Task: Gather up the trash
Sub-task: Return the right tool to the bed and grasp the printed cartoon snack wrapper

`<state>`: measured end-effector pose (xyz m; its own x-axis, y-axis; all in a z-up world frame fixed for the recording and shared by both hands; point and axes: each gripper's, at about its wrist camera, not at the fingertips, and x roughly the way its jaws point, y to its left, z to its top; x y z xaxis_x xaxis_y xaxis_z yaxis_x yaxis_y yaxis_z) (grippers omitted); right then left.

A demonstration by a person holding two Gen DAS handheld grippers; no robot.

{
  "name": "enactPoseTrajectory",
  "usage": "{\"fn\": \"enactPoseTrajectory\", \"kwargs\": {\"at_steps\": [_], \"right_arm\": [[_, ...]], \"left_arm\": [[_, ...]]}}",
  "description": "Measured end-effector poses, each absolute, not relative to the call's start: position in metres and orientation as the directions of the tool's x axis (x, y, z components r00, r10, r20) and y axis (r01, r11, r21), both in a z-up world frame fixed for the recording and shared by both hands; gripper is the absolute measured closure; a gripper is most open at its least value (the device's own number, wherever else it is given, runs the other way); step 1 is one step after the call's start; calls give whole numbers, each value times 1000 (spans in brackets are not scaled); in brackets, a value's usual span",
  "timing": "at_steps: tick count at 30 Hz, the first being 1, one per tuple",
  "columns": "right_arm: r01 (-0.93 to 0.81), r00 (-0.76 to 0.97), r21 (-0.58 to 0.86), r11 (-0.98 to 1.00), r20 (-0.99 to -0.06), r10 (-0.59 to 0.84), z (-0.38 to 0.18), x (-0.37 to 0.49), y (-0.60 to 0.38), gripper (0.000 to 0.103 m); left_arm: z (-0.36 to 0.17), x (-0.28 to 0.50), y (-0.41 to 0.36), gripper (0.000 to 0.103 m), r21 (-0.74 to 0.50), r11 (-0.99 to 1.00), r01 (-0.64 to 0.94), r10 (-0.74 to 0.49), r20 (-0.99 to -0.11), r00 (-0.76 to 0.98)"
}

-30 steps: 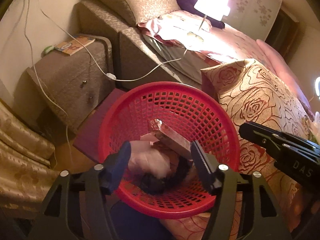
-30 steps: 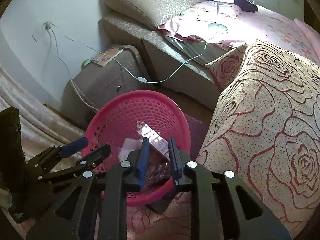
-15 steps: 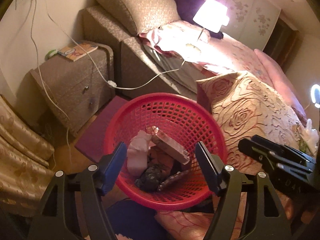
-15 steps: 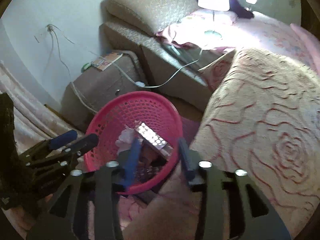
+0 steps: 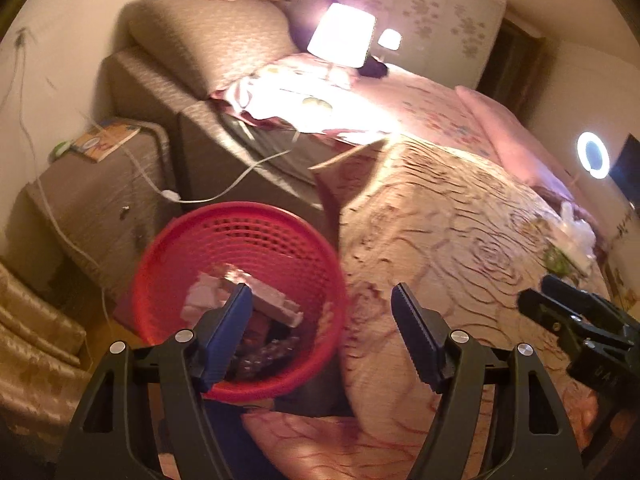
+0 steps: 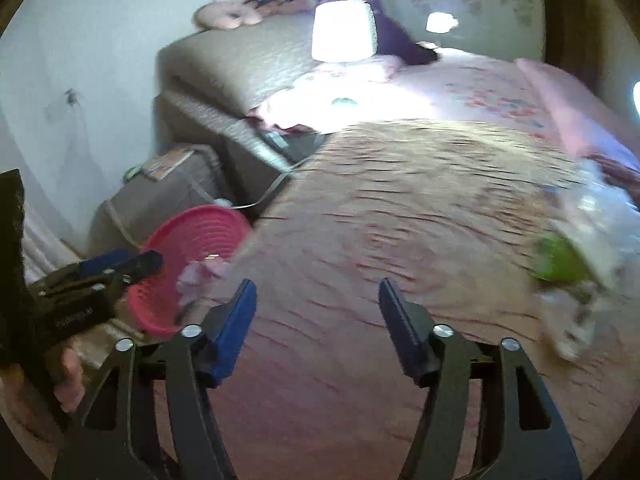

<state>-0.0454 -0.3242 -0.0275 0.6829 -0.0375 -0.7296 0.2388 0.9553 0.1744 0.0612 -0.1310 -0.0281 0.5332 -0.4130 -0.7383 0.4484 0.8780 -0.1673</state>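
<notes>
One red mesh basket on the floor, wedged between the bedside cabinet and the rose-patterned quilt, round, perforated wall, rim tilted toward the camera. Inside it, several scraps of trash: one pale crumpled tissue at the left, one flat greyish-pink box lying slantwise across the middle, darker wrappers beneath, too blurred to count. Seen again from the right wrist as a pink bowl shape at the edge of the bed. Two grippers, both spread wide and holding nothing: left gripper hanging half over the basket, its left blue pad over the trash and its right pad over the quilt; right gripper above the quilt, well apart from the basket. On the far side of the quilt, one loose heap of clear plastic with one green item touching it, perhaps a bag or wrapper, smeared by motion; same heap small and pale in the left view. One lit lamp on the bed near the headboard cushion, one white cable trailing from bed to cabinet, one booklet on the cabinet top, one ring light at far right.
</notes>
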Motion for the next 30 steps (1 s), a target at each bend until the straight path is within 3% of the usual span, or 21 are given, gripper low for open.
{"fn": "enactPoseTrajectory", "kwargs": {"at_steps": [7, 15, 20, 25, 26, 30], "right_arm": [[436, 641, 103, 894, -733, -228, -37, -106, -393, 36], [578, 614, 104, 809, -709, -347, -38, -131, -456, 36], [593, 591, 100, 799, -727, -349, -50, -121, -480, 36], [586, 586, 176, 791, -766, -264, -66, -115, -498, 36], [575, 595, 204, 792, -769, -234, -68, -117, -497, 43], [531, 619, 227, 817, -762, -191, -66, -117, -481, 50]], "left_arm": [[-27, 42, -154, 34, -153, 847, 508, -442, -735, 515], [-26, 29, -171, 34, -134, 824, 551, -456, -735, 502], [-28, 24, -178, 34, -125, 815, 566, -457, -739, 494], [-29, 22, -179, 34, -125, 810, 573, -460, -741, 489], [-29, 22, -179, 34, -125, 809, 574, -461, -741, 489], [-31, 20, -181, 34, -130, 807, 576, -465, -741, 484]]}}
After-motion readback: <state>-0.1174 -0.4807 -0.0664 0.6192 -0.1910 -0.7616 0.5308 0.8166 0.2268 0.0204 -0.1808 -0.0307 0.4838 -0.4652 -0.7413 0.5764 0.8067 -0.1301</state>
